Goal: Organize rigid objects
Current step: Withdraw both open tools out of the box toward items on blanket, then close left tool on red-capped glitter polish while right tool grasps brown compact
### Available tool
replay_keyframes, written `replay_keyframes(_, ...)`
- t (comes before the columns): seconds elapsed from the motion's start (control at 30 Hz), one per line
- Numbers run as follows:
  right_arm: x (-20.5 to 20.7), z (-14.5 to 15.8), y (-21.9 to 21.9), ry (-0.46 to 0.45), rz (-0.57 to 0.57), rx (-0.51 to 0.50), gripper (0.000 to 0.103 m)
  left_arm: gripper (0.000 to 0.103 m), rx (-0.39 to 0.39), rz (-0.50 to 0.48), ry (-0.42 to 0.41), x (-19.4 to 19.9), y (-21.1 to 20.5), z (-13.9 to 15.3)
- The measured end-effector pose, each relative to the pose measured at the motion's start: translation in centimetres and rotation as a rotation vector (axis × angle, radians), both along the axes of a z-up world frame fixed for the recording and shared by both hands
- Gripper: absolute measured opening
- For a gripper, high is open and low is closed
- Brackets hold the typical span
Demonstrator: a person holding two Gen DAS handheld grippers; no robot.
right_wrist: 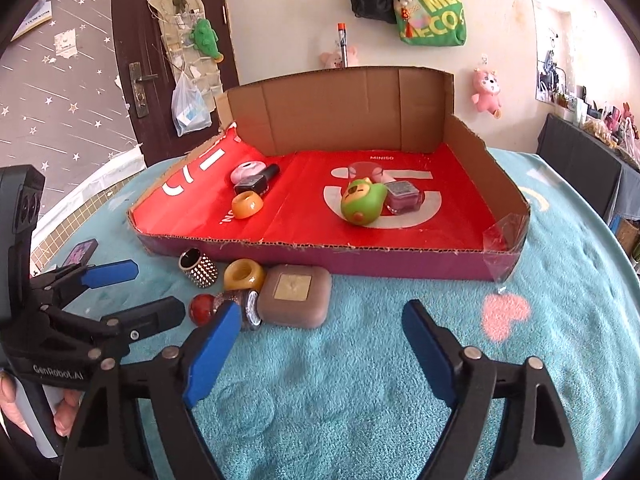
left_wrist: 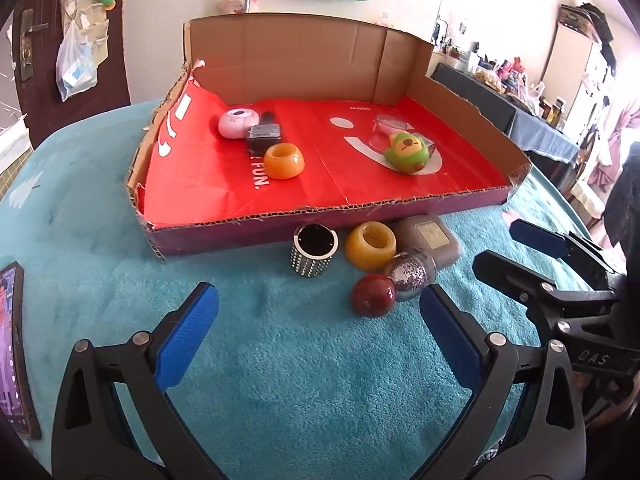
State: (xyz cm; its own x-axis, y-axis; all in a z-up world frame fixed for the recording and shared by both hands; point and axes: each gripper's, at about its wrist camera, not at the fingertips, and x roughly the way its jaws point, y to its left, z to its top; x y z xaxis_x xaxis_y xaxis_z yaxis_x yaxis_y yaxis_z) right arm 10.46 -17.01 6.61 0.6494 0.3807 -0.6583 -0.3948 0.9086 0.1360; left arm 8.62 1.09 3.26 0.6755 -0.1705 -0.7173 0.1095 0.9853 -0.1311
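Below, spread over a teal fleece cover (left_wrist: 280,360): two hand-held grippers with blue pads, both aimed at a shallow cardboard tray lined with red paper (left_wrist: 516,164). Left gripper (left_wrist: 320,340), jaws wide, nothing between them. Right gripper (right_wrist: 316,344), jaws parted and empty, left pad (right_wrist: 212,348) just in front of a glittery nail-polish bottle (right_wrist: 244,308).

Clustered on the cover against the tray's near wall: a studded silver cylinder with a dark top (left_wrist: 315,252), a yellow resin ring-shaped holder (left_wrist: 370,246), a brown rounded square case with a gold panel (right_wrist: 296,294), the glittery bottle lying on its side, and a glossy dark-red ball (left_wrist: 373,295) nearest the grippers.

Already inside the tray, left group: a pink round compact (left_wrist: 239,122), a black square-based bottle (left_wrist: 264,138), an orange resin ring-shaped holder (left_wrist: 284,161). Right group: a green avocado-shaped toy (right_wrist: 362,202), a clear pink square jar (right_wrist: 404,198), a clear round container (right_wrist: 366,170) behind.

Far left of the cover: a lit phone (left_wrist: 12,352).
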Motion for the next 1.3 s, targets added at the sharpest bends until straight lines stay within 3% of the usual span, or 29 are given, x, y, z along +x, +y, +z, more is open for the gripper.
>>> replay_keyframes(0.17, 0.4, -0.6, 0.1, 0.015, -0.001, -0.014, 0.076, 0.086, -0.010, -0.011, 0.014, 0.4, 0.0, -0.3)
replay_keyframes(0.47, 1.3, -0.9, -1.1, 0.037, -0.039, -0.008, 0.076, 0.086, -0.045, -0.048, 0.043, 1.3, -1.4, -0.9)
replay_keyframes(0.83, 1.8, -1.2, -2.9, 0.052, -0.089, -0.001, 0.075, 0.086, -0.009, -0.030, 0.052, 2.7, -3.6, -1.2)
replay_keyframes(1.17, 2.3, -1.1, -2.2, 0.055, -0.074, -0.008, 0.075, 0.088, -0.029, -0.016, 0.078, 1.7, -1.3, -1.8)
replay_keyframes(1.3, 2.4, -1.1, -1.3, 0.063, -0.045, 0.001, 0.075, 0.088, 0.015, 0.018, 0.082, 0.7, -0.1, -2.0)
